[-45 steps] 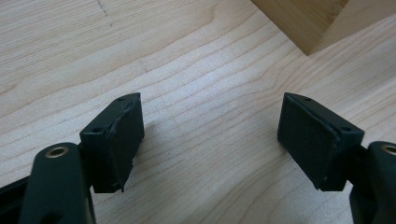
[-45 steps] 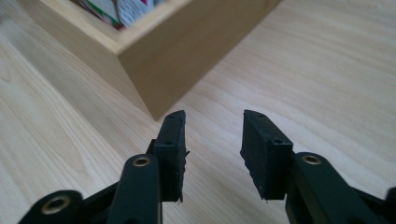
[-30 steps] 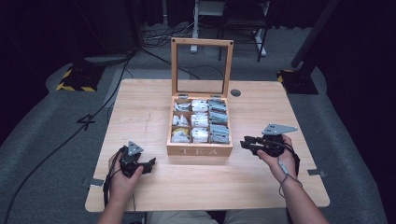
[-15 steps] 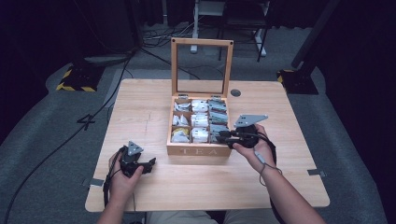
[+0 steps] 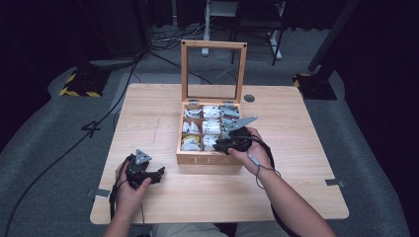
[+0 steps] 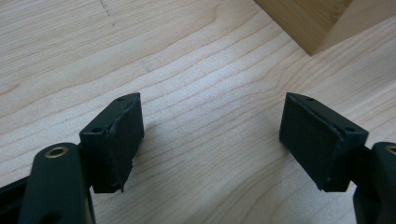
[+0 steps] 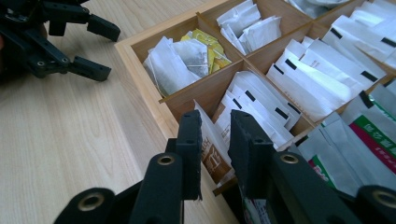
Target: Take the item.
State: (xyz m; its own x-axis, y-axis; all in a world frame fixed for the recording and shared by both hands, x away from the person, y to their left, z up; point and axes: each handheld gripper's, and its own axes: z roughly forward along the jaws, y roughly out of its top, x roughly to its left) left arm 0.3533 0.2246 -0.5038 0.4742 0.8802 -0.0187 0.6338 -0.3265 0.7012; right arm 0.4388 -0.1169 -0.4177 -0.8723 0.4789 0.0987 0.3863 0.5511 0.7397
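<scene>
One tea sachet (image 7: 211, 151), light, thin and crumply, stands in the tea box (image 5: 195, 158) compartment nearest your bench edge, so pinch its top edge with your right gripper (image 7: 214, 140), its jaws closing around it, while your left gripper (image 5: 148, 174) rests open.

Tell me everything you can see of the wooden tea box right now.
The wooden tea box looks like light bamboo, with "TEA" on its front wall. Its windowed lid stands open and upright on two metal hinges. Dividers split it into compartments packed with mostly white sachets, with yellow ones front-left. It sits mid-table. The right gripper reaches into the front row, jaws narrowly apart around a sachet.
</scene>
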